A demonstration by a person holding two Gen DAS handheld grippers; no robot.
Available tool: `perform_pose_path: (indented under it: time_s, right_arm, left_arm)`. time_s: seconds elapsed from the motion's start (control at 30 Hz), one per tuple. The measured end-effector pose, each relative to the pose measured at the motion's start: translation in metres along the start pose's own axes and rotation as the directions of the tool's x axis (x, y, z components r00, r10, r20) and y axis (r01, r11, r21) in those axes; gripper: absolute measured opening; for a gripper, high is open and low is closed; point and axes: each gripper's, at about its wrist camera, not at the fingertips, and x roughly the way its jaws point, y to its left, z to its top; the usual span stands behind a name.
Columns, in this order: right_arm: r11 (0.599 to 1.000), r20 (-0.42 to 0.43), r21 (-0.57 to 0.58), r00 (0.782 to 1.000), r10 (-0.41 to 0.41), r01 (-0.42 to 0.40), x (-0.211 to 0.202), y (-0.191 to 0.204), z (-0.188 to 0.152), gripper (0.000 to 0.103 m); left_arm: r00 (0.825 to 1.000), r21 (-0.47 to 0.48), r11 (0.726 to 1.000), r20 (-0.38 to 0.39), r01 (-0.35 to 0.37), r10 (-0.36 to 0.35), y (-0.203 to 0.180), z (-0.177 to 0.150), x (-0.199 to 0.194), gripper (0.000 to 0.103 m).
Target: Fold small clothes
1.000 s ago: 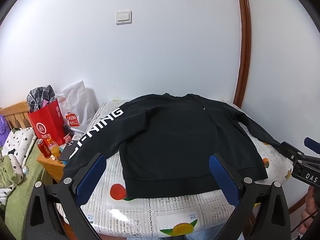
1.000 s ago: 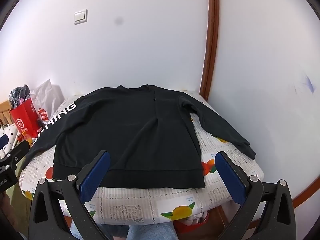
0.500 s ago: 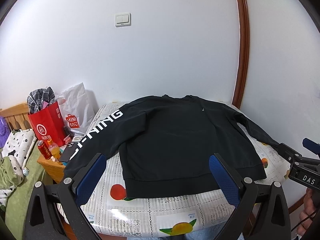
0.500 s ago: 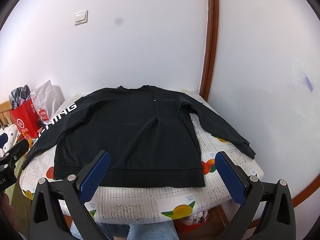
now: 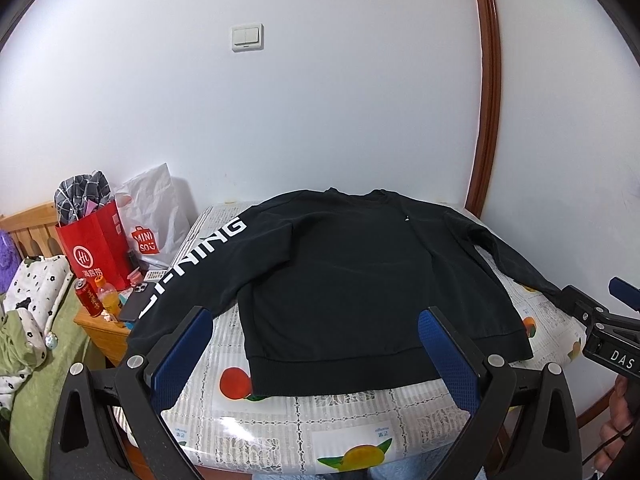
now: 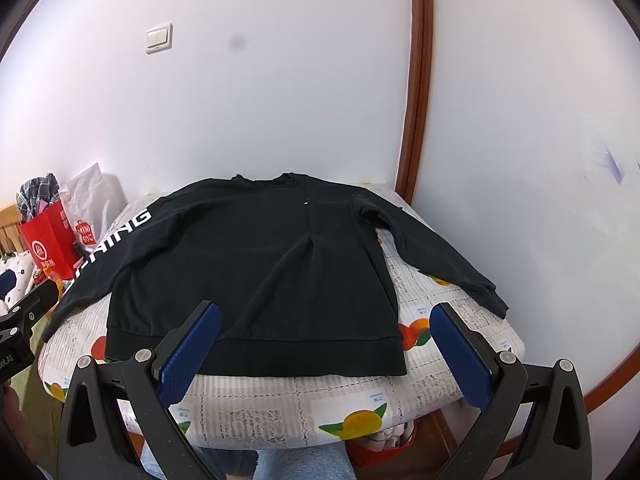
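Observation:
A black long-sleeved sweatshirt (image 5: pixel 352 280) lies flat on the table, hem toward me, both sleeves spread out. White lettering runs down its left sleeve (image 5: pixel 192 260). It also shows in the right wrist view (image 6: pixel 260 268). My left gripper (image 5: pixel 316 356) is open and empty, held above the hem near the table's front edge. My right gripper (image 6: pixel 324 348) is open and empty, also above the hem. The right gripper shows at the right edge of the left wrist view (image 5: pixel 600 320).
The table (image 6: pixel 280 404) has a fruit-print plastic cover and stands in a corner with white walls behind and to the right. Left of it is a wooden nightstand (image 5: pixel 104 328) with a red bag (image 5: pixel 96 252), a white bag, a can, a bottle and a phone. A bed is further left.
Both grippers have stayed nearly still, with only a slight drift. The sweatshirt has not moved.

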Motion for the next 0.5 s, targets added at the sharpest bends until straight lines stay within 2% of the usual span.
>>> perform_pose_path:
  time_s: [0.5]
  right_arm:
    - [1.000, 0.004, 0.004, 1.000, -0.001, 0.001, -0.0026, -0.0016, 0.0001, 0.103]
  left_arm:
    - [1.000, 0.000, 1.000, 0.010, -0.006, 0.006, -0.0004, -0.0010, -0.0021, 0.103]
